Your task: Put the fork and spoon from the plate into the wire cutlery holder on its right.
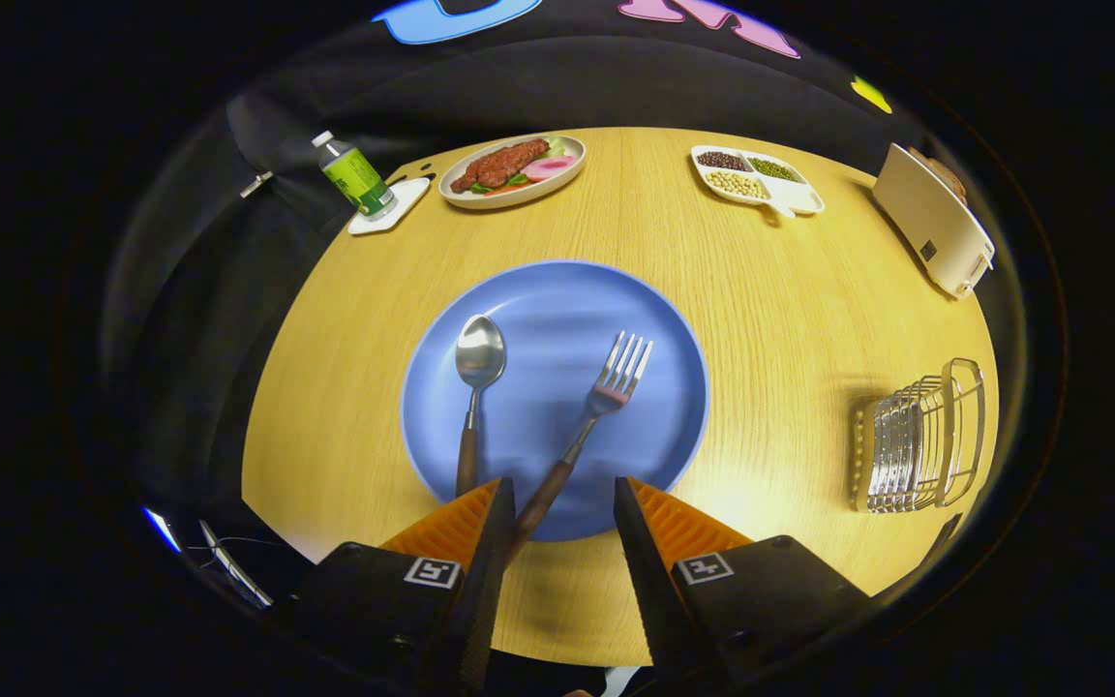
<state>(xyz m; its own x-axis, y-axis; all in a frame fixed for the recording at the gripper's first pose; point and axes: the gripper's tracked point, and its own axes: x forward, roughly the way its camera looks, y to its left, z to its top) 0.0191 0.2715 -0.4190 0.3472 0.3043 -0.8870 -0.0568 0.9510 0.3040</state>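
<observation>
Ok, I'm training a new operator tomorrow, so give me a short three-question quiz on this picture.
1. True or false: the fork and spoon both lie on the blue plate.
2. Which handle reaches between the fingers of the hand-held gripper: A fork, B spoon?
3. Fill in: the wire cutlery holder stands to the ___ of the plate.

Key
1. True.
2. A; the fingers are apart, and the fork's handle lies beside one finger, not pressed by both.
3. Right.
</observation>
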